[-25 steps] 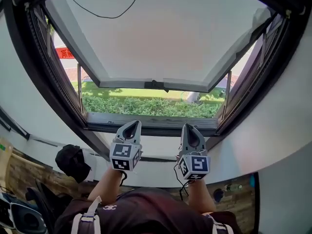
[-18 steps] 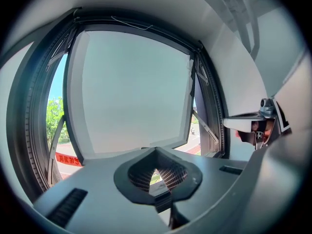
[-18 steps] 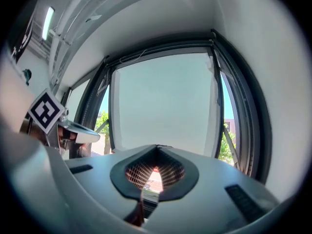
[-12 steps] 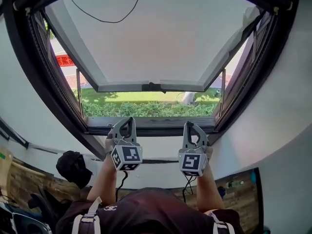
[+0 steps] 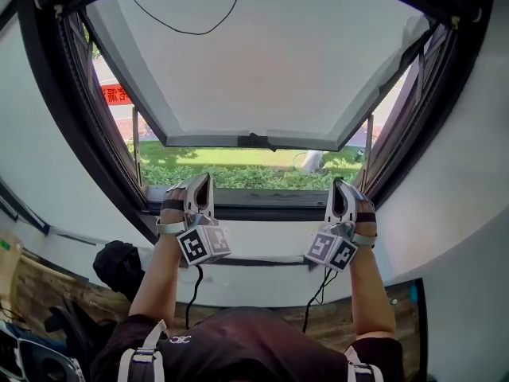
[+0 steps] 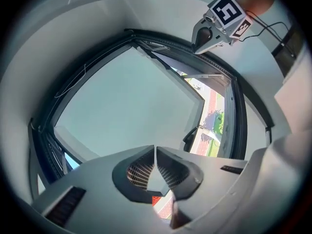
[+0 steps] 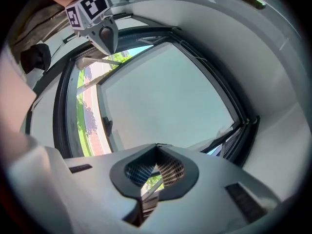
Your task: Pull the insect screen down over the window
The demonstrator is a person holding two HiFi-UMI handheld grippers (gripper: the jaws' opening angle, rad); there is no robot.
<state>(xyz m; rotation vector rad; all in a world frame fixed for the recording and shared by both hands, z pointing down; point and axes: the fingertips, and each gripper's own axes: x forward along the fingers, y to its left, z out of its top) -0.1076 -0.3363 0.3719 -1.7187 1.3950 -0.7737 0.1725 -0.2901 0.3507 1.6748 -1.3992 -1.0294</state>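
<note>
Only a red banner [image 5: 117, 95] outside the window [image 5: 266, 207] carries characters, too small to read.

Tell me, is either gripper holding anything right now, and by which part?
Nothing is held: the left gripper and the right gripper are both shut with nothing between their jaws.

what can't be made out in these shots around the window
- Insect screen: shows in no view; the top of the window frame runs off the head view's upper edge.
- Red sign, head view: print too small, partly behind the frame.
- Black thing beside the left arm, head view: too dark to name.
</note>
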